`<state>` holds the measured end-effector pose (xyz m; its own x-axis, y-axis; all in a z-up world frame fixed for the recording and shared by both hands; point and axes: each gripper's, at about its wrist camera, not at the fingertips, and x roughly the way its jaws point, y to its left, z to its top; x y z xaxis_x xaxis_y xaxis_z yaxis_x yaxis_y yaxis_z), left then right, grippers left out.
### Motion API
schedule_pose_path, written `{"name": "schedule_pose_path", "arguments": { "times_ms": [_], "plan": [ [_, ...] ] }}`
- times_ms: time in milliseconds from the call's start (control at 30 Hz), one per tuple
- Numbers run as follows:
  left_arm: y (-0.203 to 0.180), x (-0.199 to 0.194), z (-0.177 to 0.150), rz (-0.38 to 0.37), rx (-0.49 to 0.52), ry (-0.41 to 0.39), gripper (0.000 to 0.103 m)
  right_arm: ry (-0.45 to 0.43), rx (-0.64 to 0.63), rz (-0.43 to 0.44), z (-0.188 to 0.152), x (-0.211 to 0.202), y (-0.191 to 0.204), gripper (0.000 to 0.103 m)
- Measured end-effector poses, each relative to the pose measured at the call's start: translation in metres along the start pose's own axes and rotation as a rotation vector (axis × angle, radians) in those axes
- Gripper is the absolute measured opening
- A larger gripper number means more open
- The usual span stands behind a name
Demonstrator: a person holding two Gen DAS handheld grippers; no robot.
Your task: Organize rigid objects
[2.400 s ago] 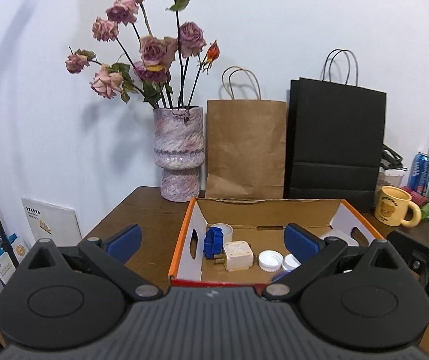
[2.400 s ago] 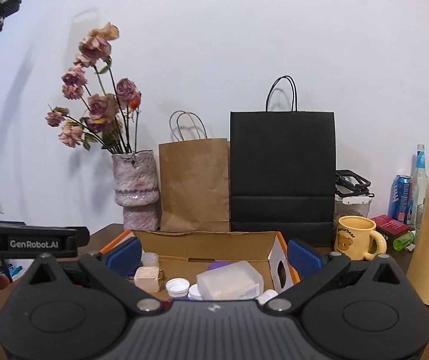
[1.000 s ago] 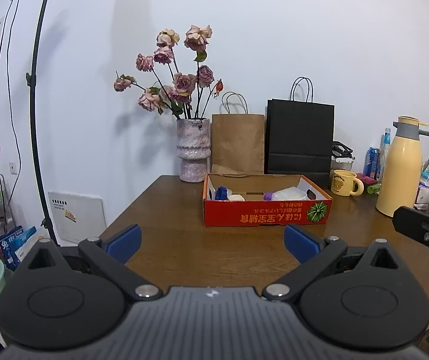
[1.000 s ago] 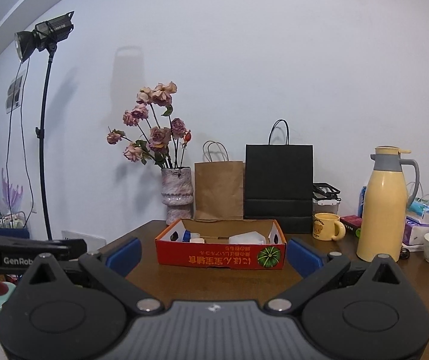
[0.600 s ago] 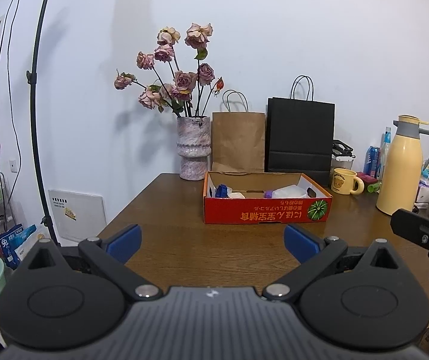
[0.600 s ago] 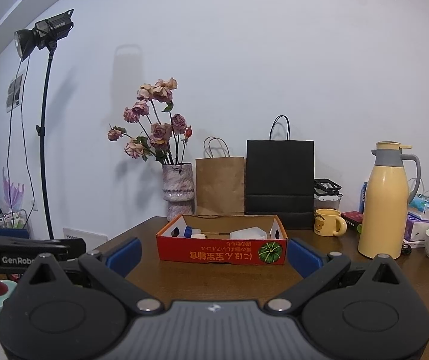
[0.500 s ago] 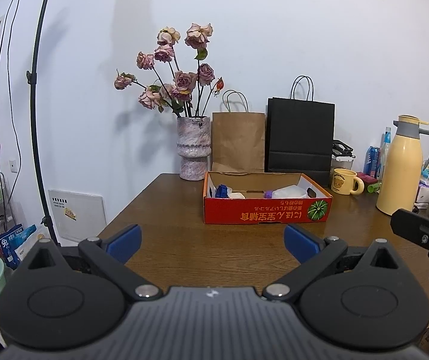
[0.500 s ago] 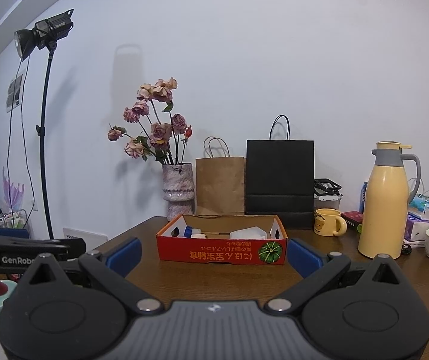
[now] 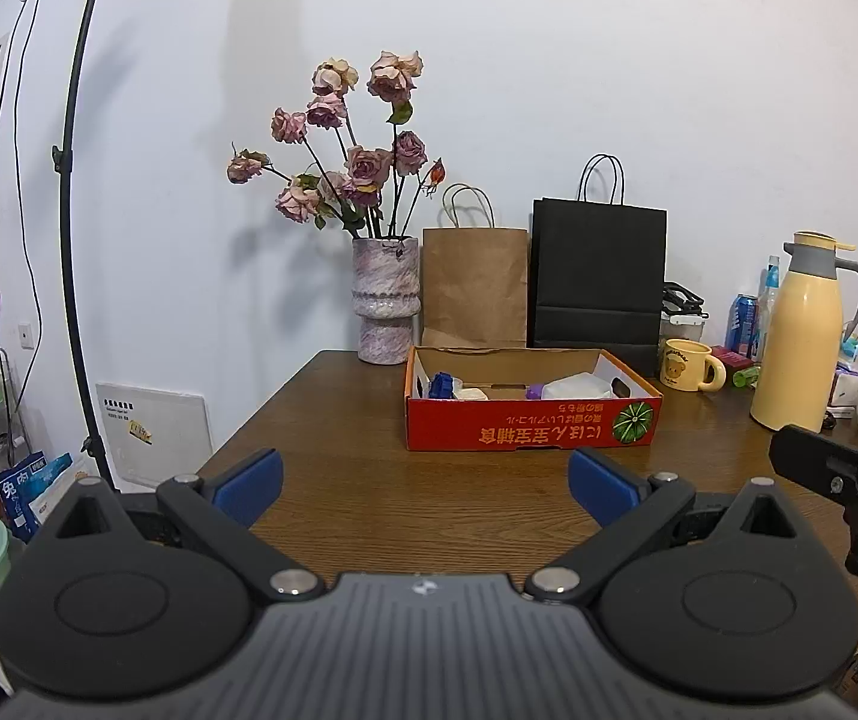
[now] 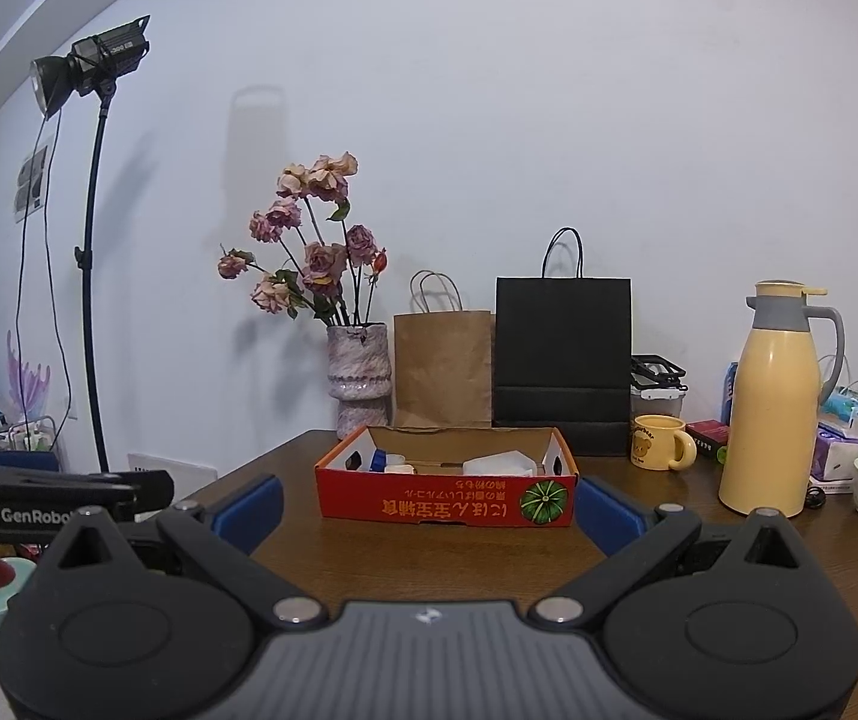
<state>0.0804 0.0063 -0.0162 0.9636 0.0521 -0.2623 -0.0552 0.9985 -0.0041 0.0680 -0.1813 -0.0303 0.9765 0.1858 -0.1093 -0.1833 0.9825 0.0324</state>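
OK, my L gripper & R gripper both spread wide, empty, above desk, near the red box w/ small items.

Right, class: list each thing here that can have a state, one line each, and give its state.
Left claw: open, holding nothing.
Right claw: open, holding nothing.
Red cardboard box: open-topped, small items inside.
Yellow thermos jug: upright, lid on.
Yellow mug: upright.
Brown paper bag: standing.
Black paper bag: standing.
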Motion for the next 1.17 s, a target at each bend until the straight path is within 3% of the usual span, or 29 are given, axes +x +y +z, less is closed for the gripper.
{"name": "schedule_pose_path", "arguments": {
  "times_ms": [1167],
  "plan": [
    [-0.0023, -0.0039, 0.0022, 0.001, 0.007, -0.010, 0.103, 0.003, -0.001, 0.000, 0.0003, 0.0002, 0.0023, 0.103]
  ]
}}
